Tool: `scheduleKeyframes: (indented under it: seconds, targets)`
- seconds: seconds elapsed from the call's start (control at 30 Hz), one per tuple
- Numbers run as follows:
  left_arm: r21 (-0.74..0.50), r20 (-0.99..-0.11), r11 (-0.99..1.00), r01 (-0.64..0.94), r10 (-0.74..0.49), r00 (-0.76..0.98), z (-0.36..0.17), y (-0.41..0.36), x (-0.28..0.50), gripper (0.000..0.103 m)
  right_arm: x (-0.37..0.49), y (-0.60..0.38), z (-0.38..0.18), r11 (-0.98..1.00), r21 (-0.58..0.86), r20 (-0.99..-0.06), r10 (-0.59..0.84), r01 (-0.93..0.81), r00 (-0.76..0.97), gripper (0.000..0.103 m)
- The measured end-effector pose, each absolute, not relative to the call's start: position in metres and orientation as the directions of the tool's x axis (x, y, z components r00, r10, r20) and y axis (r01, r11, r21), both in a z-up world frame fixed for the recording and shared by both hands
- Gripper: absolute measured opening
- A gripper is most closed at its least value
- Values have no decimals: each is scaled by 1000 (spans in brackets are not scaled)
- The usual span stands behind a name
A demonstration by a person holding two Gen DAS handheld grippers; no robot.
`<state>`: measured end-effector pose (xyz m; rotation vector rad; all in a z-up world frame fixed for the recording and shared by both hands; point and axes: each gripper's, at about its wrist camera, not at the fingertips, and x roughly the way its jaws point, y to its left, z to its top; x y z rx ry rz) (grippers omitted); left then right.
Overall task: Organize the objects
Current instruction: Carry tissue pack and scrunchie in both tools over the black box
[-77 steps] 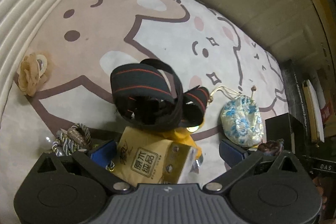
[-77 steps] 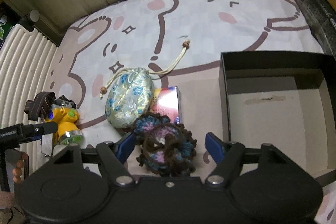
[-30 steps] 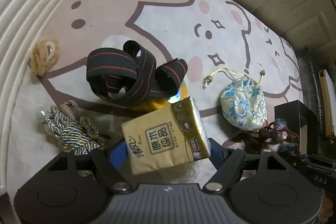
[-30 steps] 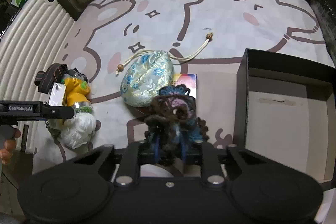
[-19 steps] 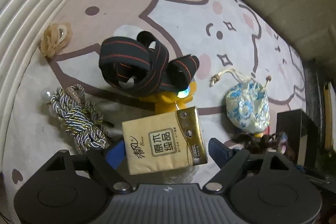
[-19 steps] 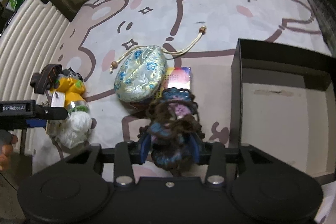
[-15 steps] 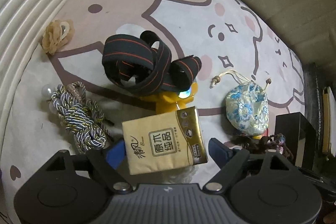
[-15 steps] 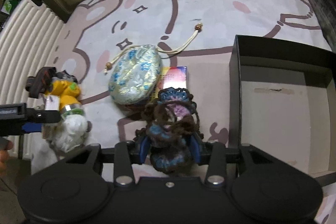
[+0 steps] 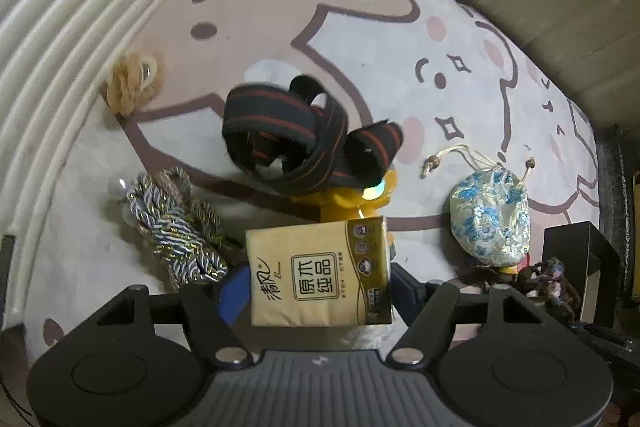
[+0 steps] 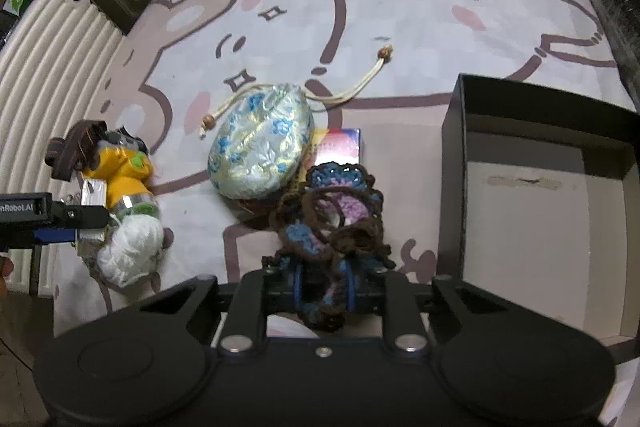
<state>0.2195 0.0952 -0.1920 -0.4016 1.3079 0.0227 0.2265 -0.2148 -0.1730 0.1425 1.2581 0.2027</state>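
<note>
My tissue pack is tan with gold trim; my crochet piece is brown, blue and lilac. The strap is black with red stripes, the pouch silver with blue flowers, and the box black.

Striped strap blurred at frame centre, hiding top of yellow toy; tissue pack covers toy's lower part; colourful card mostly under brocade pouch; black box cut off at right edge.
</note>
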Motion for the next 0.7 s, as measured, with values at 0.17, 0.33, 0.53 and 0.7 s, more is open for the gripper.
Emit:
scheduleKeyframes:
  seconds: [0.17, 0.33, 0.53, 0.7]
  targets:
    - [-227, -933, 958, -179, -161, 322, -169, 80, 215, 72, 221, -220, -157, 971, 230, -909, 237, -62, 342, 19]
    - [-183, -918, 978, -104, -132, 375, -146, 59, 208, 72, 212, -225, -134, 969, 242, -881, 243, -55, 405, 19]
    - [-129, -891, 991, -33, -101, 442, -120, 32, 200, 72, 195, -233, -104, 967, 250, -843, 245, -55, 479, 19]
    - [-114, -870, 993, 8, -103, 482, -104, 14, 193, 72, 180, -241, -81, 963, 264, -809, 246, -44, 534, 19]
